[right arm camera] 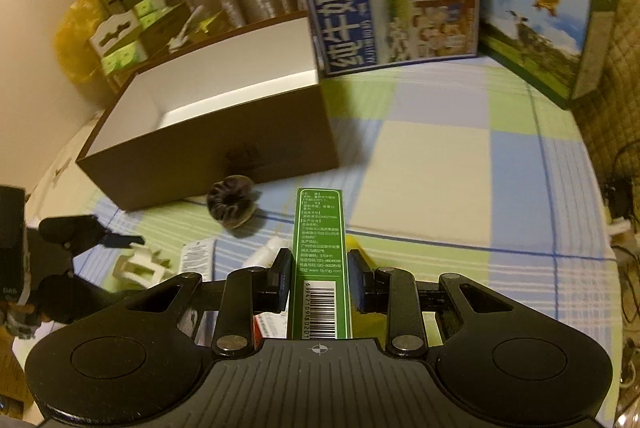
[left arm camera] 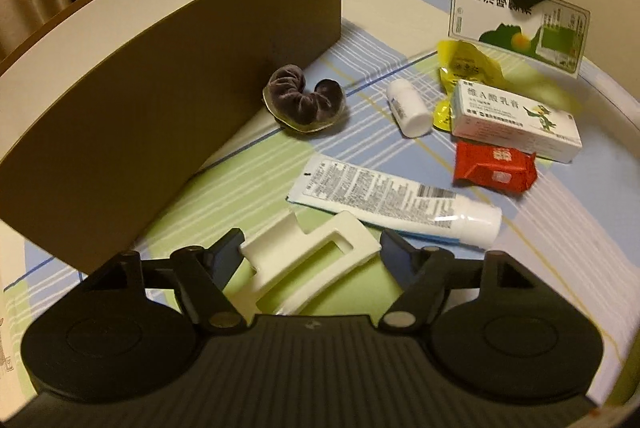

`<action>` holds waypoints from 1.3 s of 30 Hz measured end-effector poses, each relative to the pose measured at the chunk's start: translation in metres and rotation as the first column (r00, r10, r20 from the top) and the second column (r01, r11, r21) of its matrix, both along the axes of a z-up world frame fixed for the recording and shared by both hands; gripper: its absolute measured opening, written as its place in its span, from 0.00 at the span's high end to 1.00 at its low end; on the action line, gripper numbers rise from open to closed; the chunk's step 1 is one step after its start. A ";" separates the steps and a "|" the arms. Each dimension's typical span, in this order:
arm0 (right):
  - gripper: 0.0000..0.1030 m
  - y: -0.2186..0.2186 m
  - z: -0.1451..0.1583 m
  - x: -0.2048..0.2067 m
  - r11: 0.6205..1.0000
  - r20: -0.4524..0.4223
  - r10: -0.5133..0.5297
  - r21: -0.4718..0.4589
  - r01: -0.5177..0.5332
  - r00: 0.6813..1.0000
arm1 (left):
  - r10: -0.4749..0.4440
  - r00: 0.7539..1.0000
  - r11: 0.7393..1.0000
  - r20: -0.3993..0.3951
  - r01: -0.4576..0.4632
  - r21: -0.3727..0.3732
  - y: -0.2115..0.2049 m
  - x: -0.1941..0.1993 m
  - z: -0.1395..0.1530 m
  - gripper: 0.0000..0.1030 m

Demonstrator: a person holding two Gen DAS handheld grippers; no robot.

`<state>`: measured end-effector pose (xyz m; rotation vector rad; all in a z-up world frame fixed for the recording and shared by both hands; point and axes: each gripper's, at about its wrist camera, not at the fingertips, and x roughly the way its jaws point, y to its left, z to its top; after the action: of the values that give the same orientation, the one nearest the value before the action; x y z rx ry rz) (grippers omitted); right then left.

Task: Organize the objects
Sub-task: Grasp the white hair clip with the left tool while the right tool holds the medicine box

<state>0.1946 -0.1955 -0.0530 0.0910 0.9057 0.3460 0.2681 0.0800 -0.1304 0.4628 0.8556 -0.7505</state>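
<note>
Open cardboard box (left arm camera: 168,99) was brown outside, white inside. Checked bedsheet (left arm camera: 400,39) showed pale blue, light green and cream squares crossed by thin blue, white and yellow lines. Velvet scrunchie (left arm camera: 304,99) read dark purple-grey, with a yellow-green edge beneath. Plastic hair claw clip (left arm camera: 316,252) was cream-white. Squeeze tube (left arm camera: 396,199) was white with black print, a barcode and a blue lower edge. Small pill bottle (left arm camera: 408,107) was white. Crumpled foil sachet (left arm camera: 464,63) was yellow; small wrapped packet (left arm camera: 494,167) red. Low carton (left arm camera: 516,123) was white with a green cartoon figure. Upright flat carton (left arm camera: 516,27) was white with green artwork and an orange spot; its narrow side (right arm camera: 320,260) was green with a white barcode panel. Both grippers were black.
</note>
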 end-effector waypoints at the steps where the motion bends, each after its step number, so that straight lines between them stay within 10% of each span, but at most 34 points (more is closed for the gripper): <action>1: 0.74 -0.003 0.000 -0.001 1.000 0.001 -0.011 0.001 0.011 1.000 | 0.000 1.000 1.000 0.000 0.000 0.000 0.001 -0.003 0.000 0.31; 18: 0.74 -0.020 0.004 -0.017 0.999 0.003 -0.049 0.014 0.049 0.999 | 0.344 0.939 0.939 -0.002 -0.344 -0.028 0.024 -0.040 0.020 0.32; 39: 0.74 0.044 0.044 0.031 0.989 0.127 0.129 0.054 -0.137 0.983 | 0.434 0.893 0.893 0.120 -0.410 -0.184 0.023 0.000 0.122 0.31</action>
<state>0.2257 -0.1519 -0.0086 0.0657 0.7807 0.4995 0.2684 0.1031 -0.0088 0.1812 0.7089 -0.3648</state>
